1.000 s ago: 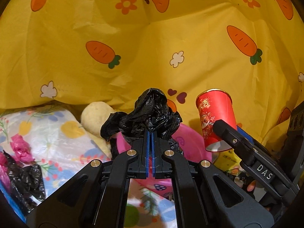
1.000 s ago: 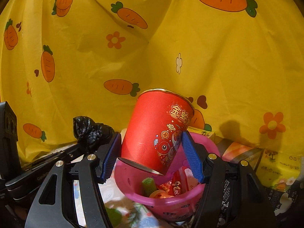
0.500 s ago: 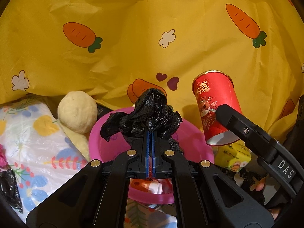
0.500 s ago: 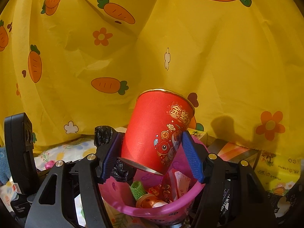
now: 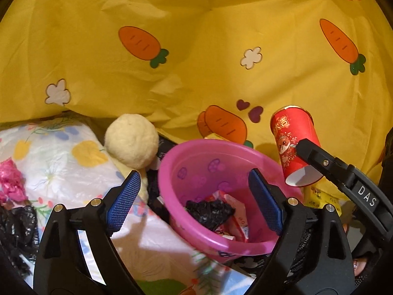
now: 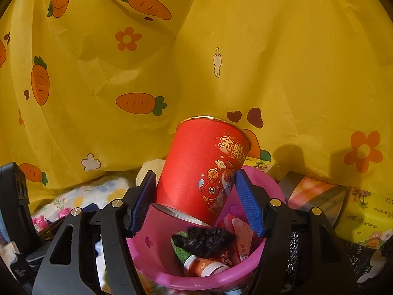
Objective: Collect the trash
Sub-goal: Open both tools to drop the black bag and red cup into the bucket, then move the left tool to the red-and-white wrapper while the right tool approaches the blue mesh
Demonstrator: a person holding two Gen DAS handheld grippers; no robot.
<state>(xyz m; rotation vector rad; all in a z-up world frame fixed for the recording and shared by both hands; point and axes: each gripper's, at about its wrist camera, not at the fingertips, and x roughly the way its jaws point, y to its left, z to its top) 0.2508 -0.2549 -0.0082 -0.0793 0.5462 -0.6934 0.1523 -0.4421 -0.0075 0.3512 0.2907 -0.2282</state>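
Note:
My left gripper [image 5: 194,174] hangs over the pink basin [image 5: 208,145], its jaws opening wide with nothing between the blue pads. The crumpled black bag [image 5: 208,212] lies loose inside the basin on top of wrappers; the right wrist view shows this black bag [image 6: 203,242] too. My right gripper [image 6: 195,174] is shut on a red paper cup [image 6: 203,172], tilted, above the far side of the basin wall [image 6: 157,248]. In the left wrist view the cup [image 5: 294,145] is at the right, one black finger [image 5: 319,158] pressed to its side.
A cream plush ball [image 5: 131,142] touches the basin's left rim. A floral plastic sheet [image 5: 61,162] holds a pink scrap [image 5: 9,179] and another black bag [image 5: 17,228]. Boxes [image 6: 363,221] stand right of the basin. Yellow carrot cloth [image 5: 196,49] closes off the back.
My left gripper moved down over the basin and opened; the black bag it held dropped into the basin. The right gripper, still gripping the cup, shifted slightly over the basin.

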